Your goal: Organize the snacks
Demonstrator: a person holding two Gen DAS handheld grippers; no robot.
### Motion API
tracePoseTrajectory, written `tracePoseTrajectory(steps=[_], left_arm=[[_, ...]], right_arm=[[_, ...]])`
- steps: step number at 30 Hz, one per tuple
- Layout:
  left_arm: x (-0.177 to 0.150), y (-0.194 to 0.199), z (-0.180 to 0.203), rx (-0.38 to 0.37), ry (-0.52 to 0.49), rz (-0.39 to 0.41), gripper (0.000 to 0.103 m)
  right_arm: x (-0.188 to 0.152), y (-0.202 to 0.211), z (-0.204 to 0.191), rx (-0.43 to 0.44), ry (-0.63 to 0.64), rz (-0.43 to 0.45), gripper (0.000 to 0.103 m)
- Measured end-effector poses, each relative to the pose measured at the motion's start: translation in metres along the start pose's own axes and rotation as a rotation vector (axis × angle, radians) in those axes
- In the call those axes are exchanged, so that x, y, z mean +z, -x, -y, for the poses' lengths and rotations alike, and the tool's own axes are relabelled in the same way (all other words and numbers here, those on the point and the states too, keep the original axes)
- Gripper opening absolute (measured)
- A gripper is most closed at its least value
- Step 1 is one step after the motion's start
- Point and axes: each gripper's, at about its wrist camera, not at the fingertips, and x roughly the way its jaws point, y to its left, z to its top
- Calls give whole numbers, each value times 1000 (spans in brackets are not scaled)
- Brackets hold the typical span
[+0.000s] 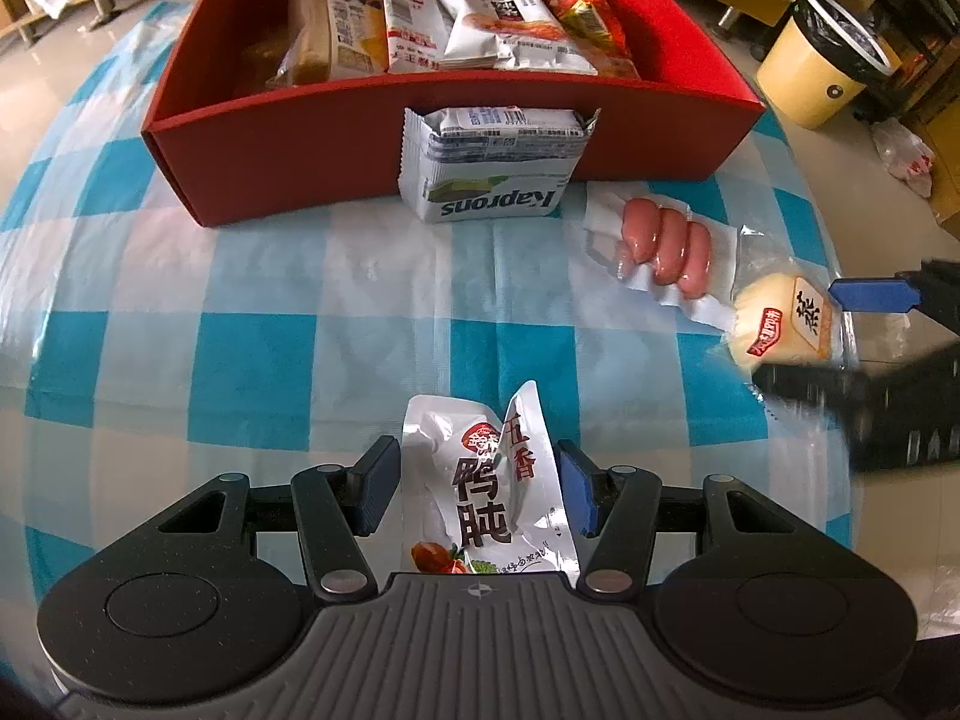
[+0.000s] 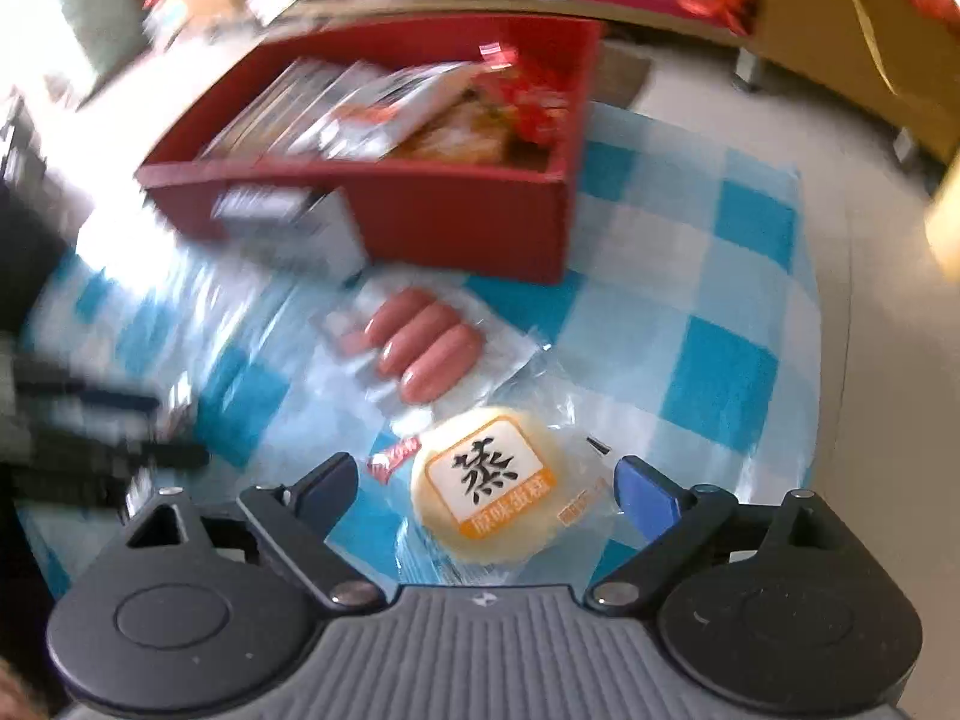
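A red box [image 1: 336,138] with several snack packs stands at the far side of the checked table; it also shows in the right wrist view [image 2: 468,216]. My left gripper [image 1: 480,492] is shut on a white duck-gizzard pouch [image 1: 486,480] that bulges between its pads. My right gripper [image 2: 486,492] is open, its fingers on either side of a round steamed-cake pack [image 2: 486,495], which also shows in the left wrist view [image 1: 780,324]. A sausage pack [image 1: 660,246] lies beside the cake [image 2: 420,348]. A white Kaprons wafer pack [image 1: 492,174] leans against the box front.
The table carries a blue-and-white checked cloth [image 1: 270,354]. A yellow bin with a black liner [image 1: 822,72] stands on the floor at the far right. A white plastic bag [image 1: 906,156] lies on the floor nearby. Low wooden shelves line the back wall.
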Motion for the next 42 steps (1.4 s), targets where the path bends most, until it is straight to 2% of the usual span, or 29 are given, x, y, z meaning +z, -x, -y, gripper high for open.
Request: tracePoseTrajectory(steps=[3, 6, 8, 12, 16, 20, 23, 25, 27, 29, 30, 31, 34, 38, 42], left_arm=[[0, 0, -2, 2, -1, -1, 64], [-1, -1, -2, 1, 0, -10, 64], [0, -2, 0, 2, -11, -11, 64], [-1, -5, 1, 2, -22, -10, 64], [-2, -7, 5, 11, -38, -7, 69], [-5, -10, 9, 19, -47, 2, 80], [-9, -10, 12, 55, -65, 15, 80], [-12, -10, 12, 72, -64, 29, 79], [-14, -8, 12, 83, -69, 35, 73], [-18, -6, 10, 89, -59, 36, 68], [-19, -4, 9, 98, -54, 39, 63], [-20, -3, 9, 109, -51, 40, 63], [-20, 0, 3, 99, -16, 30, 61], [-20, 4, -1, 77, 8, 19, 60], [-19, 14, 4, 80, -4, 52, 60]], right_arm=[[-7, -3, -15, -29, 115, -10, 93], [-9, -15, -25, -107, 215, -39, 95], [-6, -14, -25, -132, 226, -32, 94], [2, -7, -21, -100, 203, 8, 94], [8, -29, -26, -123, 206, -31, 94], [12, -40, -26, -105, 117, -47, 98], [11, -43, -19, -84, 39, -59, 101], [12, -45, -9, -65, -45, -77, 101], [12, -43, -3, -52, -105, -59, 101], [12, -43, -5, -60, -97, -64, 101], [10, -42, -9, -77, -78, -68, 100], [8, -40, -13, -86, -70, -63, 95], [2, -29, -15, -73, -100, -54, 74], [-6, -15, -19, -84, -137, -34, 71], [-13, -1, -27, -89, -164, 1, 71]])
